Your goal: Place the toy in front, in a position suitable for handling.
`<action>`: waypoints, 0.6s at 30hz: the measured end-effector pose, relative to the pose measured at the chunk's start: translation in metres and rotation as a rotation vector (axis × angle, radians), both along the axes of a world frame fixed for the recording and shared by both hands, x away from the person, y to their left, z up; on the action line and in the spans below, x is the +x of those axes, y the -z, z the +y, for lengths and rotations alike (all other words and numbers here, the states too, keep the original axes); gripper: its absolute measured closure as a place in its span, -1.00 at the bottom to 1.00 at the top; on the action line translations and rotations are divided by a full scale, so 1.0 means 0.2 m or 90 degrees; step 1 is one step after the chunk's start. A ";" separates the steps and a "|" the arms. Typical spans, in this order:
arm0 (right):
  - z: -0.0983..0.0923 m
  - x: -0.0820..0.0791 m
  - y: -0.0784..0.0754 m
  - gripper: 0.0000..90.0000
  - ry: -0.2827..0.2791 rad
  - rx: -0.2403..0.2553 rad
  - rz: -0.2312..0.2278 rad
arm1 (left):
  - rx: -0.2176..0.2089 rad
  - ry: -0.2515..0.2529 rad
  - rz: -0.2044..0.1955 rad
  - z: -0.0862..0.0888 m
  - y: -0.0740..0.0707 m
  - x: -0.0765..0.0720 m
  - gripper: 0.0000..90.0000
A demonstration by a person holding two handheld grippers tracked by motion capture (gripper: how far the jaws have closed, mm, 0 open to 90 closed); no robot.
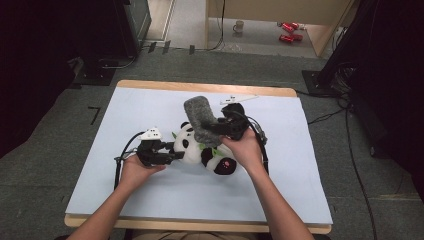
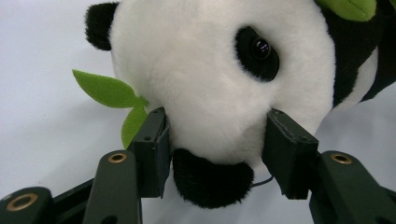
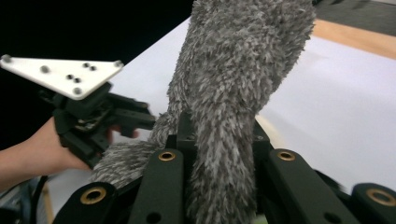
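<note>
A black-and-white panda plush [image 1: 192,152] lies on its side in the middle of the pale mat. My left gripper [image 1: 172,156] holds it from the left. In the left gripper view the pads press into the white muzzle of the panda [image 2: 210,79] on both sides, above its black nose. My right gripper [image 1: 215,129] is raised over the panda's body, shut on a grey fuzzy cloth [image 1: 199,112] that stands up from the jaws. In the right gripper view the cloth [image 3: 243,60] rises between the closed jaws of that gripper [image 3: 219,140] and hides the pads.
The pale mat [image 1: 300,190] covers a wooden table. A green felt leaf [image 2: 105,88] sticks out beside the panda's head. On the floor beyond the table stand a mug [image 1: 239,26] and red cans [image 1: 289,31]. Dark stands and cables flank the table.
</note>
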State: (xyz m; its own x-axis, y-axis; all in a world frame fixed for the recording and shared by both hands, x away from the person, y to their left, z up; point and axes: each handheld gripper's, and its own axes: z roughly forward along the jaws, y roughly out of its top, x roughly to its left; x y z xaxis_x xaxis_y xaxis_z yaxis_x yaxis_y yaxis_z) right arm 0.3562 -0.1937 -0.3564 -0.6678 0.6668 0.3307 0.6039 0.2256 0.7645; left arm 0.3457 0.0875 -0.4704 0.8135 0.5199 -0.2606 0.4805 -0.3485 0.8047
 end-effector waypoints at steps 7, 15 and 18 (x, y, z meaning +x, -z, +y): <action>0.20 0.00 0.08 0.67 -0.069 -0.026 0.035 | 0.000 -0.003 -0.011 0.00 0.01 -0.02 0.02; 0.17 0.04 0.18 0.67 -0.067 -0.071 0.027 | -0.010 -0.014 0.005 0.01 0.01 -0.01 0.04; 0.11 0.05 0.18 0.66 -0.051 -0.062 0.040 | -0.006 -0.010 0.007 0.01 0.00 0.00 0.05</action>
